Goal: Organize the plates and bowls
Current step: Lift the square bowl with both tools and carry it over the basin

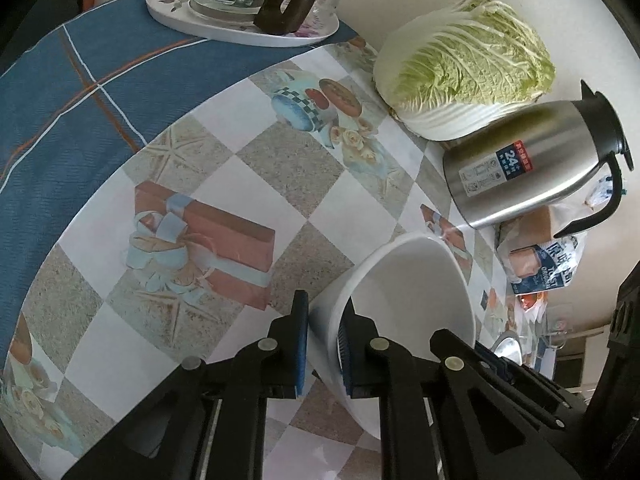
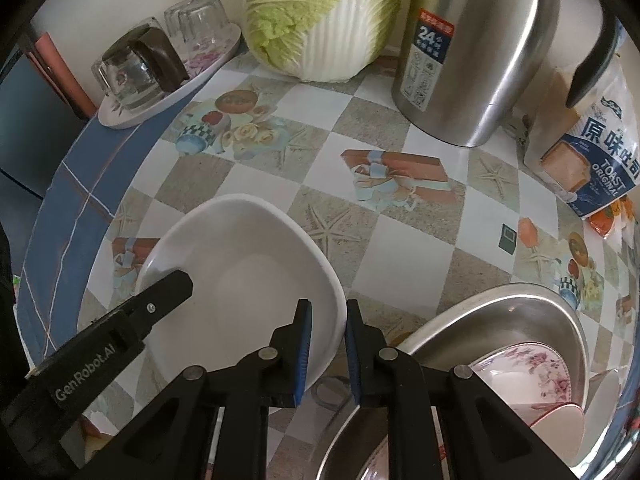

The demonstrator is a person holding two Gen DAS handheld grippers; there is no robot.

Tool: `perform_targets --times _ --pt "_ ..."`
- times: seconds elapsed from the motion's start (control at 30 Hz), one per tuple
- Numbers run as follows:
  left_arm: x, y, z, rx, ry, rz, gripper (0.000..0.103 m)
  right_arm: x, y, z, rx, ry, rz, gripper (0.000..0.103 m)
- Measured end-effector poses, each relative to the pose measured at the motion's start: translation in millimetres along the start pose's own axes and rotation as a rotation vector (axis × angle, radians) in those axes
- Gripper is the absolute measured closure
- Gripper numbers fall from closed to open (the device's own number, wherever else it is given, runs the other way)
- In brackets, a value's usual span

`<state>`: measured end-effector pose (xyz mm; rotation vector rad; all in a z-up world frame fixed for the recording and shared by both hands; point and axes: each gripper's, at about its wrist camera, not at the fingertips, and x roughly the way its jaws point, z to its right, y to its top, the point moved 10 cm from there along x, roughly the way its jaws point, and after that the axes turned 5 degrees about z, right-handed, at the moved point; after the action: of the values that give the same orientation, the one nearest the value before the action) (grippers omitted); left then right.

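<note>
Bowl [image 2: 244, 280] is the thing here, white, sitting on the desk [image 2: 400, 240] with both hand-held grippers pinched onto its rim from opposite sides. The left hand-held gripper [image 1: 324, 340] has its pads narrowed on the rim's left side, one pad inside and one outside. The right hand-held gripper [image 2: 326, 344] does the same on the rim's right edge. So the bowl sits between the two, neither hand nearer. Just right of it is a steel basin [image 2: 500, 320] holding a floral bowl [image 2: 532, 376]. My guess: a two-handed lift, then over to that stack on the right.
</note>
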<state>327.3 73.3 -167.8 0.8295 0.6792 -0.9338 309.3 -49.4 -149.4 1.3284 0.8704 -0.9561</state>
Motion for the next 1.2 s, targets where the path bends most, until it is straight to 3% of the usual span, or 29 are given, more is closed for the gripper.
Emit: perform_targets --times 0.3,0.5,0.67,0.97,1.2 --pt "3.7 -1.7 -2.4 0.025 0.022 -0.003 0.088 9.1 0.4 -3.2 -0.009 -0.016 -0.019 0.085" --pt "-8.6 0.3 1.4 0.037 -0.015 0.003 0.088 -3.0 3.8 -7.3 -0.01 0.012 0.005 0.085" --pt "-34.9 2.9 22.1 0.106 -0.018 0.054 0.088 -27.5 8.2 -5.0 -0.006 0.02 0.042 0.085" --pt "-73.6 -0.6 61.0 0.173 -0.087 0.111 0.088 -79.5 1.1 14.0 0.054 0.037 0.122 0.085" --pt "-95.3 -12.7 91.0 0.275 -0.072 0.15 0.088 -106.1 -14.1 29.5 0.074 0.027 0.159 0.085"
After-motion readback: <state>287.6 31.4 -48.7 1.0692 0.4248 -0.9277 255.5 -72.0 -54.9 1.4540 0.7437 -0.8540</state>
